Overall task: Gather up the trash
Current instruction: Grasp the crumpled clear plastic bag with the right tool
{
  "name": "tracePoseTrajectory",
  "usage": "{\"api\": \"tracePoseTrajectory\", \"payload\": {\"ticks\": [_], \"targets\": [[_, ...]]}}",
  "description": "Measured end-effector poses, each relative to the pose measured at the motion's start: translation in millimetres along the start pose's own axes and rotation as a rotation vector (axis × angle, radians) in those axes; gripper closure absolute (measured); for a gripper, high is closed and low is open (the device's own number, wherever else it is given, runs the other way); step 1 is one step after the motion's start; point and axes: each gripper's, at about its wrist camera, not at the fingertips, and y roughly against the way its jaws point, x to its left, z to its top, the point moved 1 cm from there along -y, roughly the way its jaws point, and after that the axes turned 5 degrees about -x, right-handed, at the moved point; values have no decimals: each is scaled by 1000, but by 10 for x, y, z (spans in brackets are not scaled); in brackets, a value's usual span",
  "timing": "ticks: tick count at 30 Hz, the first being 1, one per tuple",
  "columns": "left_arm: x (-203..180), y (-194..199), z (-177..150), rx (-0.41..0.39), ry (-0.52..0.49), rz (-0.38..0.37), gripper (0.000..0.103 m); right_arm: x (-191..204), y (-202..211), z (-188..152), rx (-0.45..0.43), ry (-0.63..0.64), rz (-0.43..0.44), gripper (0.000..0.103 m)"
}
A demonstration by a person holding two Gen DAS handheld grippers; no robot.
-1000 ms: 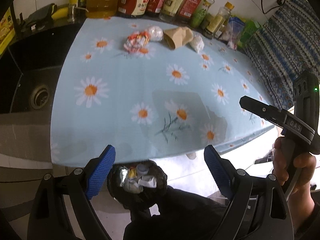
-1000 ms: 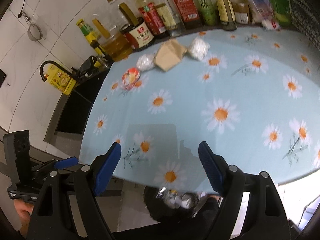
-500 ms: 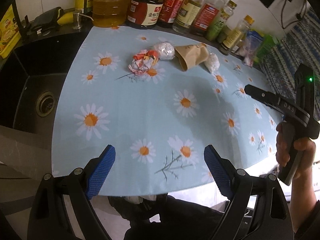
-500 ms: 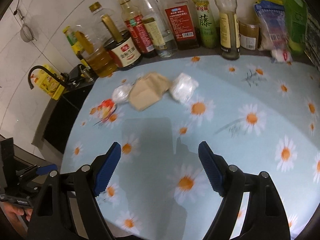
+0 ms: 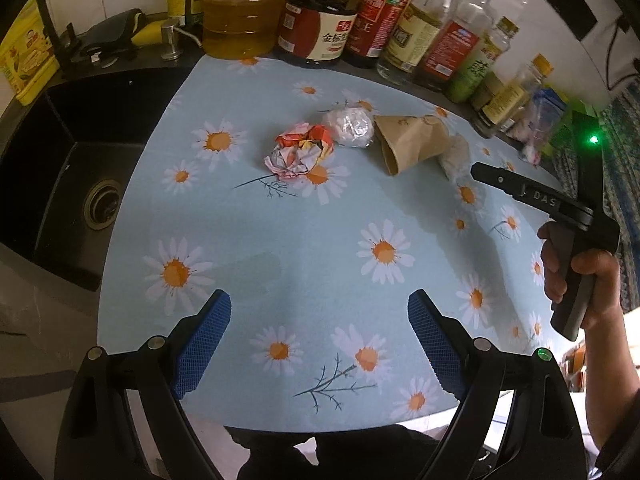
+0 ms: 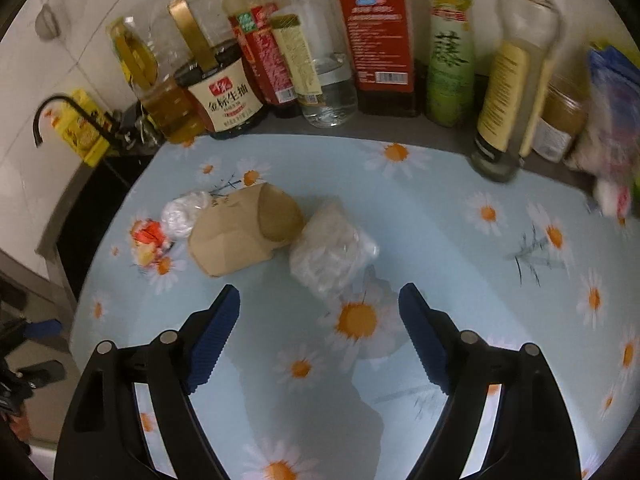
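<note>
1. Left gripper (image 5: 319,344): a second ago it hung over the counter (image 5: 280,240) edge above a dark trash bag; now it is over the cloth, jaws wide apart and empty, short of the crumpled wrapper (image 5: 299,151).
2. Right gripper (image 6: 319,336): it has swept in toward the brown paper cup (image 6: 244,236); the clear plastic wad (image 6: 334,254) lies just ahead, right of that cup. Jaws opening, nothing between them, tilted steeply down. Pickup looks imminent.
</note>
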Motion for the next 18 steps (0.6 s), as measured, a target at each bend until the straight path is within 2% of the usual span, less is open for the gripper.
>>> {"api": "tracePoseTrajectory", "payload": {"ticks": [14,17,18], "targets": [[-32,-165,117,17,48,55,15,33,-428,152,72,160,3,23],[-42,-188,147,8,52,70,15,5,-484,172,90,163,4,29],[-40,-203,160,10,56,71,15,-4,-508,175,102,163,6,37]]}}
